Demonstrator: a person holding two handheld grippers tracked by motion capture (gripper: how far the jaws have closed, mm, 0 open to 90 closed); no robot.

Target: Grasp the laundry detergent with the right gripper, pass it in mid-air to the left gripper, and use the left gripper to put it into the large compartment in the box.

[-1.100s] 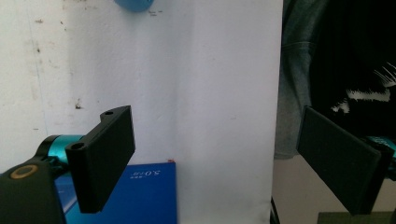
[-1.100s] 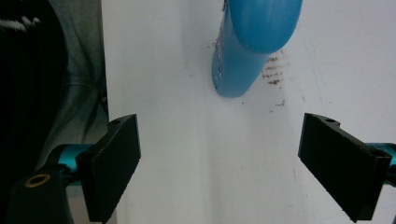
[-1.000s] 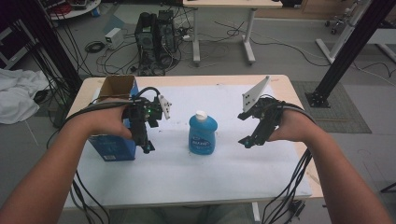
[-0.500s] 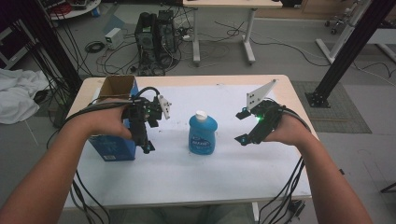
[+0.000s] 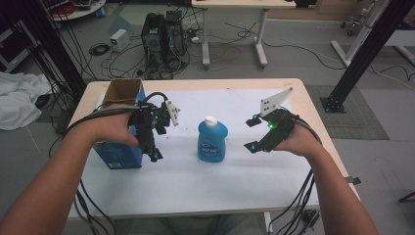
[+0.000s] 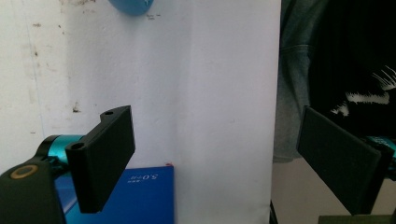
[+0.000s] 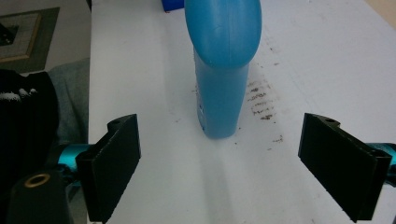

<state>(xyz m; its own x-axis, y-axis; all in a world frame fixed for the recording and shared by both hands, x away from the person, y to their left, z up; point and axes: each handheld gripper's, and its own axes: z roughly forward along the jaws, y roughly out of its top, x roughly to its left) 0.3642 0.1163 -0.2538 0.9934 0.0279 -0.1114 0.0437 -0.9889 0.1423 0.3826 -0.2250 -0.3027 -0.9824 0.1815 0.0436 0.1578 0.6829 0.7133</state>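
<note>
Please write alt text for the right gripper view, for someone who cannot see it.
A blue bottle stands upright on a white table, straight ahead of the right tool, whose two black jaws stand wide open with nothing between them. Dark specks mark the table beside the bottle's base, and a blue box corner shows at the top edge.

Blue bottle (image 7: 223,70) cut off by top edge in right gripper view, cap out of frame. Same bottle just a sliver at top edge in left gripper view. Blue box (image 5: 120,147) partly hidden behind left hand (image 5: 113,128). Bottle label print too small to read.
</note>
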